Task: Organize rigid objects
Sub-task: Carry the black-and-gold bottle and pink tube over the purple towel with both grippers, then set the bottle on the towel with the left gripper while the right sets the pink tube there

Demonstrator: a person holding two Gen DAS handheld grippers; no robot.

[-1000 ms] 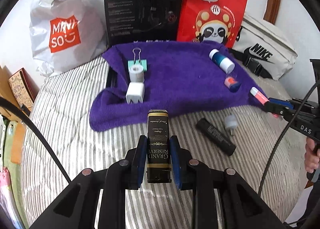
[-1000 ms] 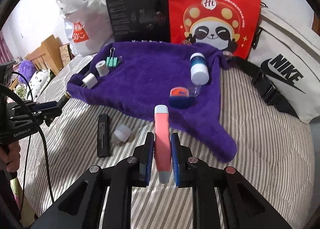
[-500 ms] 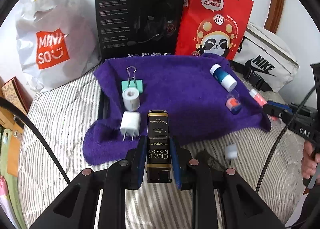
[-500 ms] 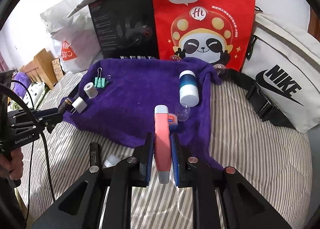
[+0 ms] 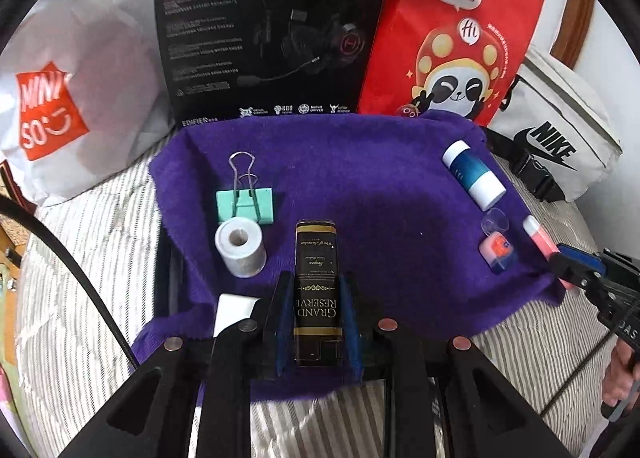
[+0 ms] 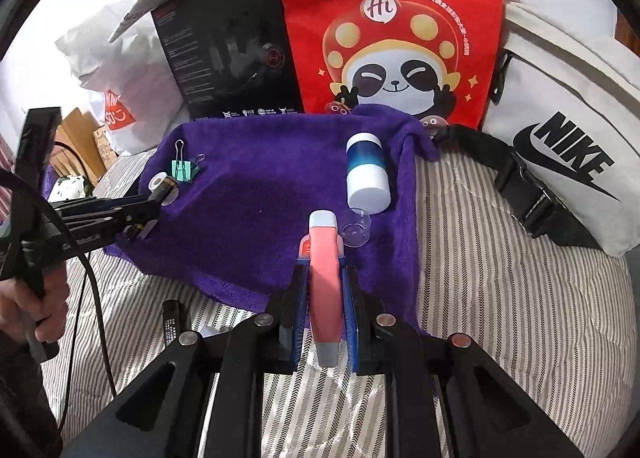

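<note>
Now, your left gripper (image 5: 316, 310) has its fingers clamped on the black lighter (image 5: 316, 282), which hangs over the near part of the purple towel (image 5: 360, 178), just beside the tape roll (image 5: 241, 246). Your right gripper (image 6: 325, 314) has its fingers clamped on the pink tube (image 6: 325, 274), poised over the towel's near right edge, right next to the small orange-and-blue item (image 5: 496, 254) and the clear cap (image 6: 356, 232).

Already on the towel: the green binder clip (image 5: 245, 200) toward the far left, the tape roll just in front of it, the white charger (image 5: 234, 312) at the near left, partly hidden behind your left gripper, and the blue-and-white bottle (image 6: 366, 174) toward the far right. Off the towel, on the striped bed (image 6: 500, 278) near its front edge, a black stick (image 6: 171, 324) is not yet gathered.

Mind the risks. The lighter is gripped low on its body, so lowering it steeply could let it tip onto the tape roll as your fingers part. The tube's tip sits very close to the clear cap and the orange-and-blue item; pushing further in could knock either one. The bottle lies on its side and, I judge, would roll if the towel gets tugged. The tube is also near the towel's edge, so released there it may slide onto the bed.
</note>
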